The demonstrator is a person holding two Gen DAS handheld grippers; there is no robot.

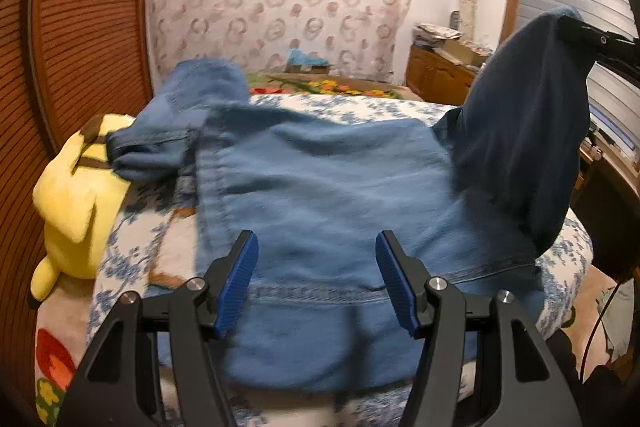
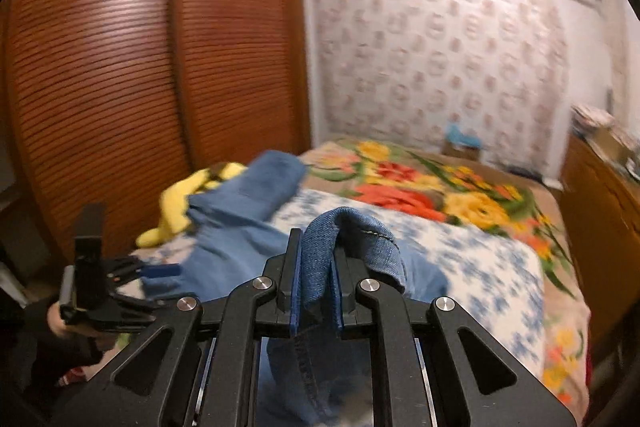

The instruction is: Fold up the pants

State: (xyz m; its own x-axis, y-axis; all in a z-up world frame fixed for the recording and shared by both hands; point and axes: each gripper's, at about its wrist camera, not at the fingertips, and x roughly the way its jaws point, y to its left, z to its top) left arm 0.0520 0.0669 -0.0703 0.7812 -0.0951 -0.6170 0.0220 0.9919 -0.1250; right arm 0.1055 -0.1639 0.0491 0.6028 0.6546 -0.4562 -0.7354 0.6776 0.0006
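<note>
Right wrist – pants (image 2: 320, 259) between fingers (image 2: 290, 267)

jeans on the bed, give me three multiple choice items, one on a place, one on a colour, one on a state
1. Where does the plush toy lie?
A. at the edge of the bed, beside the wooden wardrobe
B. on the wooden dresser
C. on top of the air conditioner

2. What colour is the plush toy?
A. red
B. yellow
C. green

3. How does the right hand-held gripper stand?
A. open, nothing in it
B. shut on a fold of the jeans
C. shut on the plush toy

Answers
1. A: the left wrist view shows it on the bed's edge next to the slatted wardrobe.
2. B: it is bright yellow with dark markings.
3. B: in the right wrist view denim is pinched between the pads and drapes over them, while the left hand-held gripper is open above the jeans.
</note>
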